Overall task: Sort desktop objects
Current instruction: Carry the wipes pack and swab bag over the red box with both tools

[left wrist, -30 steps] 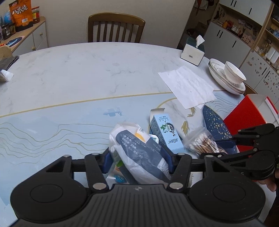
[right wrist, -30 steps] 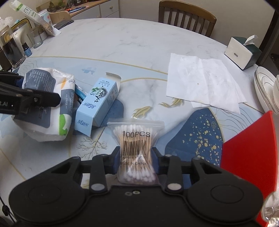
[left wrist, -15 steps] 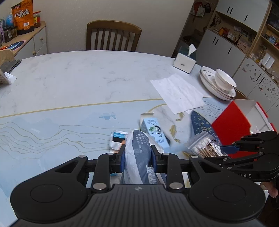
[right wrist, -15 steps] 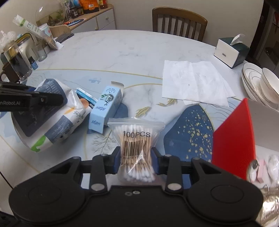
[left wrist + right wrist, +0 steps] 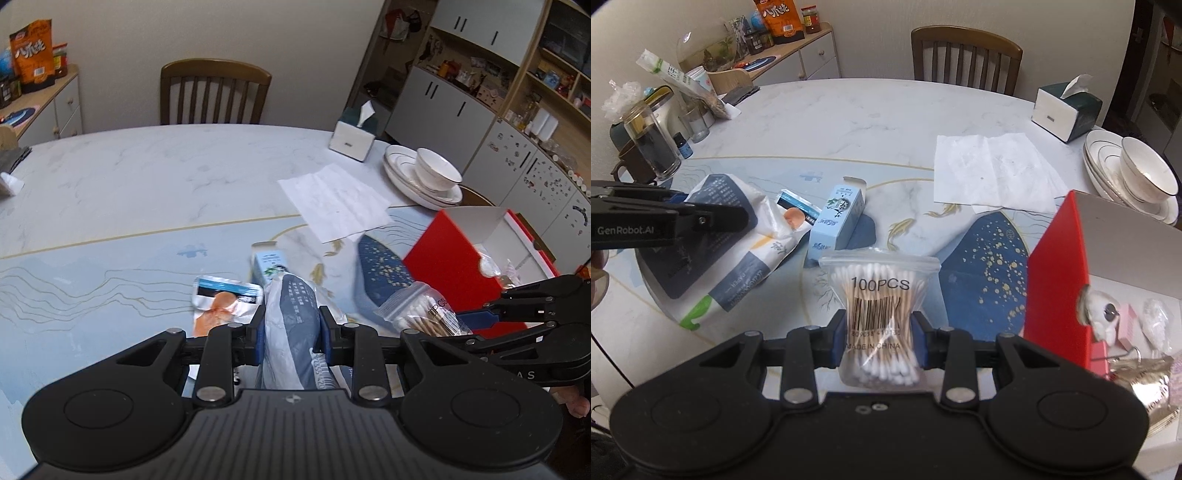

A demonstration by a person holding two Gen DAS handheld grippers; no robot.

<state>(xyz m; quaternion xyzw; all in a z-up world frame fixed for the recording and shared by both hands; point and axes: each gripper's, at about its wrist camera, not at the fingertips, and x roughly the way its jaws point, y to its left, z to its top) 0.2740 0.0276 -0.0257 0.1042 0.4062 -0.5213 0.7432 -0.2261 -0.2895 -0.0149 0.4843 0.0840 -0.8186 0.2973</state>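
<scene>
My left gripper (image 5: 291,334) is shut on a white and grey-blue tissue pack (image 5: 291,317), lifted off the table; the pack also shows in the right wrist view (image 5: 720,240). My right gripper (image 5: 881,341) is shut on a clear bag of cotton swabs (image 5: 881,306), also held in the air; the bag shows in the left wrist view (image 5: 424,310). A light blue carton (image 5: 836,218) and a small sachet (image 5: 796,212) lie on the table. A red box (image 5: 1060,280), open and holding small items, stands at the right.
A sheet of white paper (image 5: 990,173), a tissue box (image 5: 1067,114) and stacked plates with a bowl (image 5: 1137,177) lie at the far right. Jars and bottles (image 5: 653,147) stand at the left edge. A wooden chair (image 5: 964,55) is behind the table.
Both grippers have risen and pulled back with their loads. The tissue pack has come up off the table, uncovering the sachet. The red box's inside has come into view.
</scene>
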